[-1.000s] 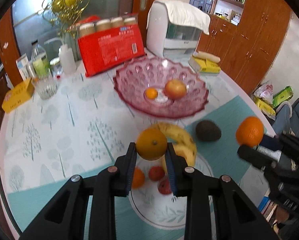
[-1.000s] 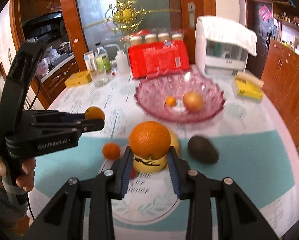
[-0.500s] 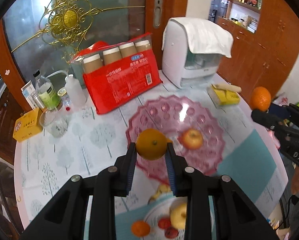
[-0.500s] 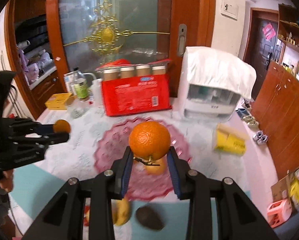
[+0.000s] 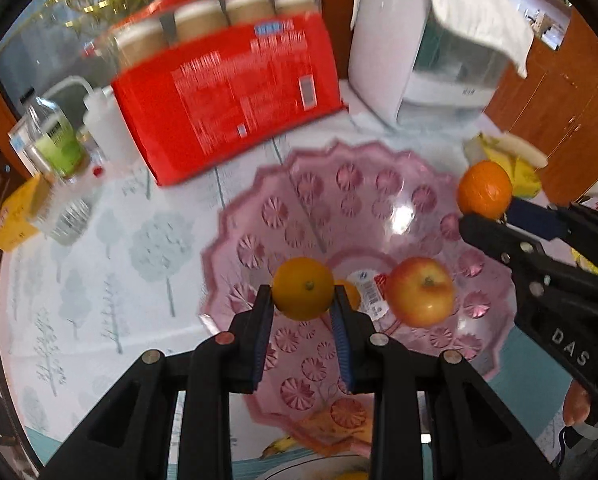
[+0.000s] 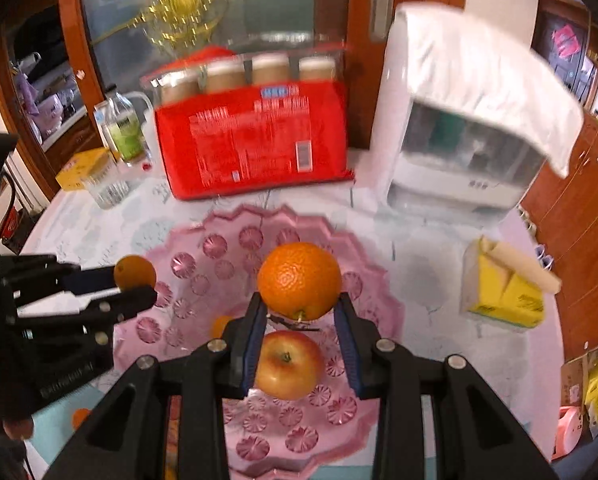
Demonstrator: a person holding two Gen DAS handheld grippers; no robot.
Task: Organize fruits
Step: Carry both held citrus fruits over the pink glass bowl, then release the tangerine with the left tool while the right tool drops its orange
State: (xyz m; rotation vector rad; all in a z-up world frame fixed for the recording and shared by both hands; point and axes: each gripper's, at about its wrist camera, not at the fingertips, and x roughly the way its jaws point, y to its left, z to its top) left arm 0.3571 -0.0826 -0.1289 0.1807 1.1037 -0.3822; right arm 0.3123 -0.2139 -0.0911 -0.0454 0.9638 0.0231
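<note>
Pink glass bowl (image 5: 259, 216) fills the left view, with an apple (image 5: 421, 292) and a tiny orange (image 5: 353, 292) inside. The left claw (image 5: 303, 312) squeezes a small orange (image 5: 303, 289) over the bowl. The right claw (image 5: 485, 216) pokes in from the side, clamping a big orange (image 5: 485, 189). In the right view, that claw (image 6: 301, 322) grips the big orange (image 6: 299, 280) above the apple (image 6: 288, 364) in the bowl (image 6: 363, 292). Beside it, the left claw (image 6: 137, 286) pinches its small orange (image 6: 134, 272).
</note>
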